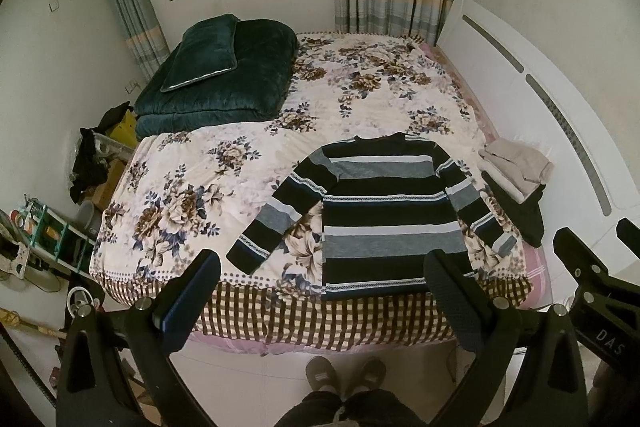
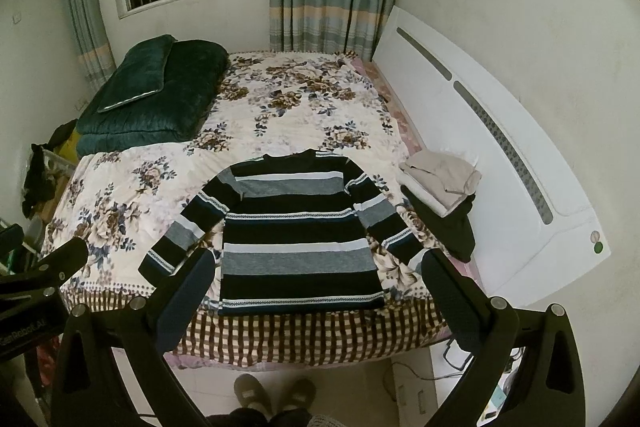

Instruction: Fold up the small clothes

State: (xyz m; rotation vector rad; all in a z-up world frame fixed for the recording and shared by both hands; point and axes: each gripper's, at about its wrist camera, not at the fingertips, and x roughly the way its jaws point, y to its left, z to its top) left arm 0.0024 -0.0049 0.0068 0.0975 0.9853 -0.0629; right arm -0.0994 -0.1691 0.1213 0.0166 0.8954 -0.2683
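A black, grey and white striped sweater (image 1: 384, 215) (image 2: 298, 239) lies flat on the floral bedspread (image 1: 192, 179) (image 2: 120, 195), near the bed's front edge, sleeves spread out to both sides. My left gripper (image 1: 320, 279) is held open above the bed's front edge, its fingers well apart and empty. My right gripper (image 2: 316, 279) is also open and empty, hovering before the sweater's hem. Each gripper shows at the edge of the other's view.
A pile of folded clothes (image 1: 516, 171) (image 2: 440, 187), beige on top and black beneath, sits at the bed's right edge. A dark green folded quilt with a pillow (image 1: 216, 75) (image 2: 152, 91) lies at the back left. A white headboard (image 2: 500, 163) stands right. A person's feet (image 1: 344, 371) stand below.
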